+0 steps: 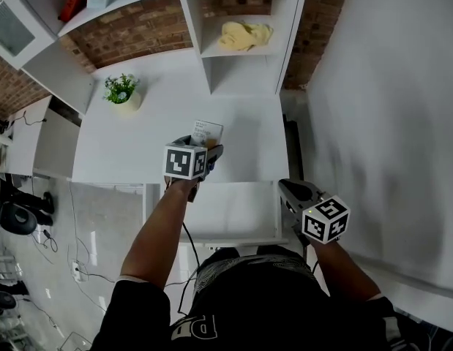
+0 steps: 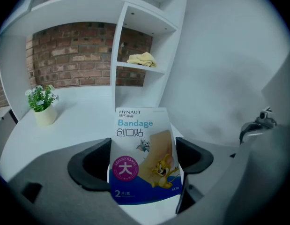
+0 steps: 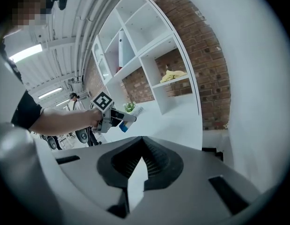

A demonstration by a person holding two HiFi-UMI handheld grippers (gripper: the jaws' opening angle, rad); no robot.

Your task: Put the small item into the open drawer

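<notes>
**Carrying the bandage pack, not yet over the drawer**

Facing, nearest the body, the open drawer pulled out below the desk edge, and seeing nothing inside its white interior where the left arm is not covering it. Holding the right gripper just beside the drawer's right front corner, jaws drawn together on nothing.

Farther out, clamping the bandage pack upright by its lower sides in the left gripper, printed face toward that gripper's camera. Hovering it over the white desktop, beyond the drawer's back edge.

Judging this to be the carry step, with the pack in the grasp but not yet above the opening. Next, probably needing to draw the pack back toward the body until over the drawer, lower it between the walls, then spread the jaws. Watching for the thin pack tipping or catching on the desk edge.

Beyond, passing a small potted plant on the desktop at the left. Farthest, finding a crumpled yellow cloth in one cubby of the white shelf unit, and nothing visible in the cubby below.
</notes>
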